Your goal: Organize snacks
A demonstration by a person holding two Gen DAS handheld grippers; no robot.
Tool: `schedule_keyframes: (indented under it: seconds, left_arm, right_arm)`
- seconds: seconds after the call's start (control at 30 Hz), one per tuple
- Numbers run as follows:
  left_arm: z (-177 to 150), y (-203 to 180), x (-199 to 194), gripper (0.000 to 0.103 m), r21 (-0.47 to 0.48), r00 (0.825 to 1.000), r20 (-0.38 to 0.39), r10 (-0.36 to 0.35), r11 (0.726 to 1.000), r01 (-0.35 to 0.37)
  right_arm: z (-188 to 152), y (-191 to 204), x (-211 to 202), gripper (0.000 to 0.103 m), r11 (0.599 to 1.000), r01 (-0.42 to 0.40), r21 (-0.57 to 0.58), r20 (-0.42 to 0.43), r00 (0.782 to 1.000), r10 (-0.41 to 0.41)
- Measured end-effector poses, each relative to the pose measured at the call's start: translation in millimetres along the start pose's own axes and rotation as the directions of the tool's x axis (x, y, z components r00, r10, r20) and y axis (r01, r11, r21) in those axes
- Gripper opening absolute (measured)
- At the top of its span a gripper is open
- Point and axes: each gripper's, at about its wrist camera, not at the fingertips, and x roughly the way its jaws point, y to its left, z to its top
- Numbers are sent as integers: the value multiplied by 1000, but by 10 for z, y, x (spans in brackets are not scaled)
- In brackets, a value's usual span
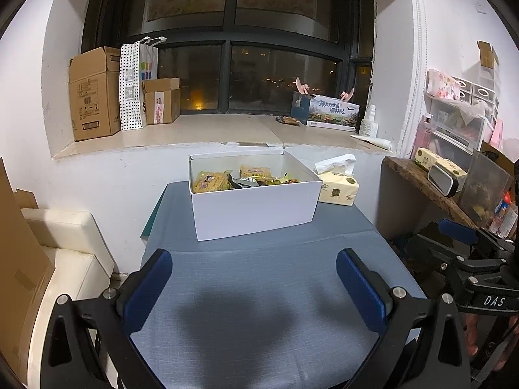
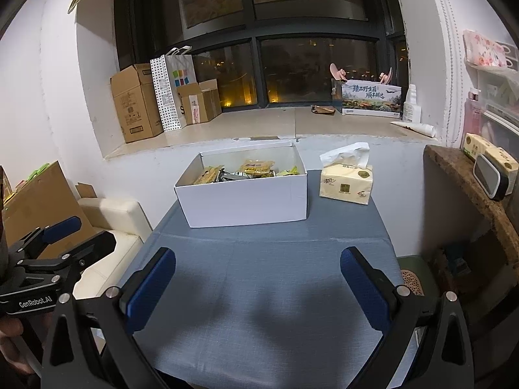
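A white open box (image 1: pixel 253 207) stands at the far end of the blue-clothed table (image 1: pixel 259 291); it also shows in the right wrist view (image 2: pixel 246 202). Several yellow snack packets (image 1: pixel 211 182) lie inside it, with a dark packet among them; they also show in the right wrist view (image 2: pixel 258 167). My left gripper (image 1: pixel 254 267) is open and empty, held over the near part of the table. My right gripper (image 2: pixel 258 267) is open and empty, also well short of the box. Each gripper shows at the edge of the other's view.
A yellow tissue pack (image 2: pixel 345 183) sits right of the box. A cream seat (image 1: pixel 61 259) and cardboard stand at the left. A wooden shelf (image 2: pixel 470 181) with clutter is at the right. Cardboard boxes (image 1: pixel 94 94) and a printed carton (image 1: pixel 334 111) stand on the window sill.
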Motion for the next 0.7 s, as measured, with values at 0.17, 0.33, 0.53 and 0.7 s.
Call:
schedule_keyframes:
  seconds: [0.17, 0.33, 0.53, 0.7]
  left_arm:
    - [-4, -7, 12, 103, 7, 1000, -3, 3, 1000, -3]
    - [-2, -3, 19, 103, 7, 1000, -3, -3, 1000, 3]
    - [-2, -4, 21, 103, 8, 1000, -6, -1, 1000, 1]
    - [-8, -6, 24, 103, 8, 1000, -8, 0, 1000, 0]
  right_arm:
    - [-1, 2, 3, 103, 1000, -3, -5, -1, 1000, 3]
    - [-7, 19, -2, 103, 1000, 1, -6, -3, 1000, -1]
    - [-3, 16, 2, 103, 1000, 0, -7, -5, 1000, 0]
    - [-12, 18, -4, 103, 1000, -3, -7, -3, 1000, 3]
